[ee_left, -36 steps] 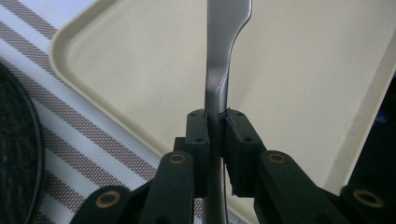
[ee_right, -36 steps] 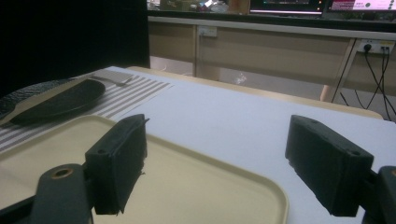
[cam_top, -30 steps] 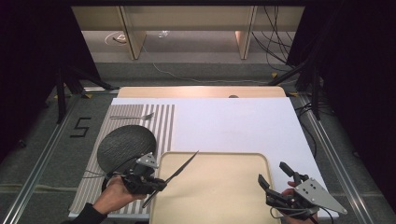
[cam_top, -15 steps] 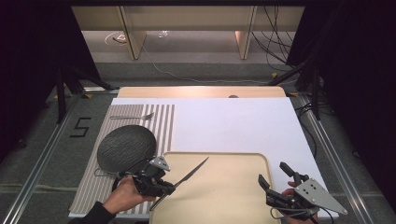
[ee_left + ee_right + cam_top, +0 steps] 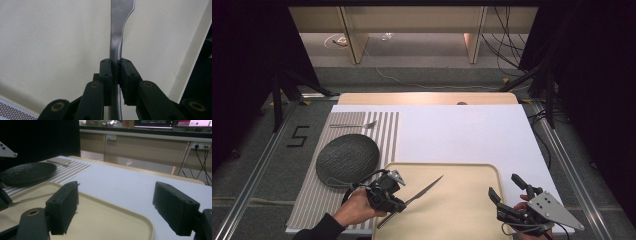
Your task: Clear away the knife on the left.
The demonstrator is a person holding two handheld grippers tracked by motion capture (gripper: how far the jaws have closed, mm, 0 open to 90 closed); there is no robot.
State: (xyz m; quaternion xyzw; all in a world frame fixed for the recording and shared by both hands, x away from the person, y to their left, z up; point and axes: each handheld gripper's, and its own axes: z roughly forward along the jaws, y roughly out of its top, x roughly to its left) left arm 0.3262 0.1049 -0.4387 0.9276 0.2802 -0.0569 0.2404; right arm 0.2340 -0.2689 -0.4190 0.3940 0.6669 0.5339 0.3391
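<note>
Fingers of left gripper (image 5: 398, 202) clamped on knife (image 5: 424, 190) above tray (image 5: 472, 172); right gripper (image 5: 508, 189) jaws wide apart, empty

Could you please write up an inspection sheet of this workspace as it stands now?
Surface: white table top, striped placemat at its left.
Job's things: knife held over the beige tray; dark plate and fork on the placemat.
Clutter: nothing seen.
Grippers: left gripper clamped on the knife; right gripper open, holding nothing, at the tray's right edge.
Cables: one loops from the left gripper onto the plate; more hang at the far right.
Surroundings: grey floor marked 5, wooden furniture behind.
</note>
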